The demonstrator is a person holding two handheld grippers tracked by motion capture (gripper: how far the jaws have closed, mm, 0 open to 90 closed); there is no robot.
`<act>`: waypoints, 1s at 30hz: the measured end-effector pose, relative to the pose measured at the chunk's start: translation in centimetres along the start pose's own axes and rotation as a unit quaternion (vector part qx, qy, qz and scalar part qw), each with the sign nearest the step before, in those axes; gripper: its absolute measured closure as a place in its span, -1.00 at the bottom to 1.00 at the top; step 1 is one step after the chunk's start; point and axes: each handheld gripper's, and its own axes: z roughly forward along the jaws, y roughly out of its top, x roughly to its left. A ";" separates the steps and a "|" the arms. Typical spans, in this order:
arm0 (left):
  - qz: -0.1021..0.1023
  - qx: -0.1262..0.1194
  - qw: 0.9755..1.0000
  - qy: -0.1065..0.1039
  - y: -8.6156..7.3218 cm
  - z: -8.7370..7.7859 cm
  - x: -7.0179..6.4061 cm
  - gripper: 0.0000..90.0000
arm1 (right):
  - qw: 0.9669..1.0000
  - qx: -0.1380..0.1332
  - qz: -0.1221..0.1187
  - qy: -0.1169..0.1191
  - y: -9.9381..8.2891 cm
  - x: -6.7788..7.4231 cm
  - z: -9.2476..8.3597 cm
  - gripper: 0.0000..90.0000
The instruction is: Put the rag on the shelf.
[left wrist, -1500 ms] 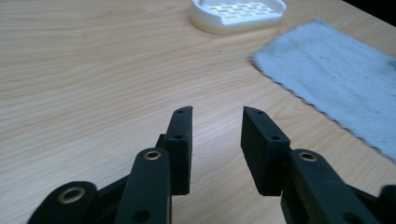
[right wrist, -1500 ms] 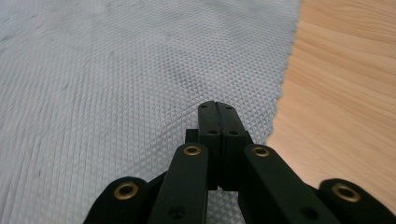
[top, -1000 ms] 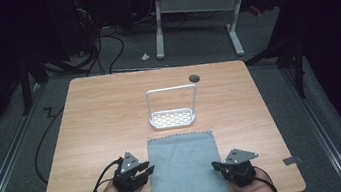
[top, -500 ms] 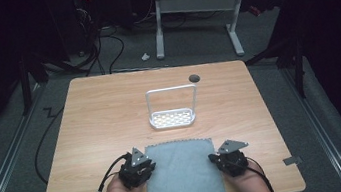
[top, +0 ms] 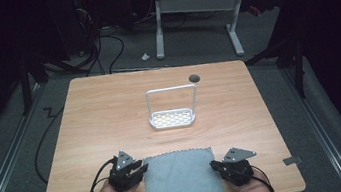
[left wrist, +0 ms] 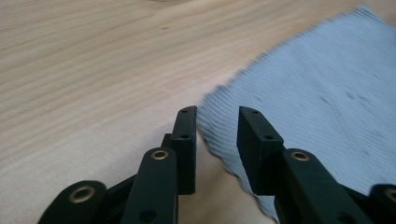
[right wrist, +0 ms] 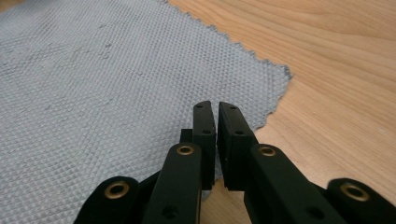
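Lying between both grippers, the grey cloth (top: 183, 181): left jaws parted over its edge, right jaws nearly closed

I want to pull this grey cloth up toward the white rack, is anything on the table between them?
Nothing visible: bare wood lies between the grey cloth and the white rack. The tools sit at the cloth's left and right edges, not ahead of it.
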 end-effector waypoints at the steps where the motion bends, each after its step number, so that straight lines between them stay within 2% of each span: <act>1: -0.005 0.002 1.000 0.004 0.1 0.4 0.2 0.51 | 1.000 0.000 0.000 0.000 0.0 0.0 0.0 0.90; 5: 0.001 0.002 1.000 0.014 0.5 1.2 -0.2 0.49 | 1.000 -0.002 0.005 -0.012 -0.2 -0.3 0.1 0.81; 6: 0.007 -0.001 1.000 0.018 0.5 1.3 -0.4 0.55 | 1.000 -0.005 0.007 -0.016 -0.2 -0.4 0.1 0.79; 7: 0.014 -0.004 1.000 0.022 0.4 1.3 -0.6 0.71 | 1.000 -0.010 0.012 -0.022 -0.2 -0.6 0.0 0.74; 8: 0.017 -0.004 1.000 0.026 0.4 1.4 -0.8 0.71 | 1.000 -0.010 0.012 -0.022 -0.2 -0.6 0.0 0.74; 9: 0.019 -0.002 1.000 0.022 0.4 1.4 -0.9 0.87 | 0.999 -0.019 0.018 -0.031 -0.2 -0.7 0.0 0.65; 11: 0.028 -0.003 0.999 0.022 0.3 1.4 -1.1 0.91 | 0.999 -0.022 0.020 -0.033 -0.1 -0.8 0.1 0.62; 12: 0.029 -0.004 0.999 0.021 0.2 1.4 -1.1 0.93 | 0.999 -0.026 0.031 -0.035 0.0 -1.0 0.1 0.61; 14: 0.023 -0.004 1.000 0.015 0.2 1.3 -0.9 0.95 | 0.997 -0.036 0.052 -0.042 0.9 -1.4 0.4 0.54; 18: 0.004 -0.003 1.000 -0.001 0.3 1.3 -0.4 0.96 | 0.996 -0.031 0.058 -0.056 2.6 -2.1 0.9 0.50; 20: 0.002 -0.003 1.000 -0.002 0.2 1.3 -0.4 0.96 | 0.996 -0.032 0.061 -0.060 3.3 -2.5 1.2 0.49; 23: -0.001 -0.004 1.000 -0.004 0.2 1.3 -0.3 0.96 | 0.994 -0.046 0.075 -0.063 2.9 -2.6 1.6 0.48; 24: -0.004 -0.003 1.000 -0.006 0.2 1.3 -0.2 0.96 | 0.994 -0.049 0.085 -0.057 2.6 -2.6 1.7 0.48; 25: -0.008 -0.003 1.000 -0.009 0.2 1.3 -0.1 0.96 | 0.994 -0.043 0.085 -0.051 2.5 -2.6 1.9 0.46; 27: -0.013 -0.004 1.000 -0.012 0.2 1.3 0.0 0.96 | 0.995 -0.037 0.071 -0.056 2.4 -2.5 2.0 0.45; 30: -0.013 -0.004 1.000 -0.011 0.2 1.3 0.0 0.96 | 0.996 -0.023 0.076 -0.044 2.2 -2.5 2.7 0.46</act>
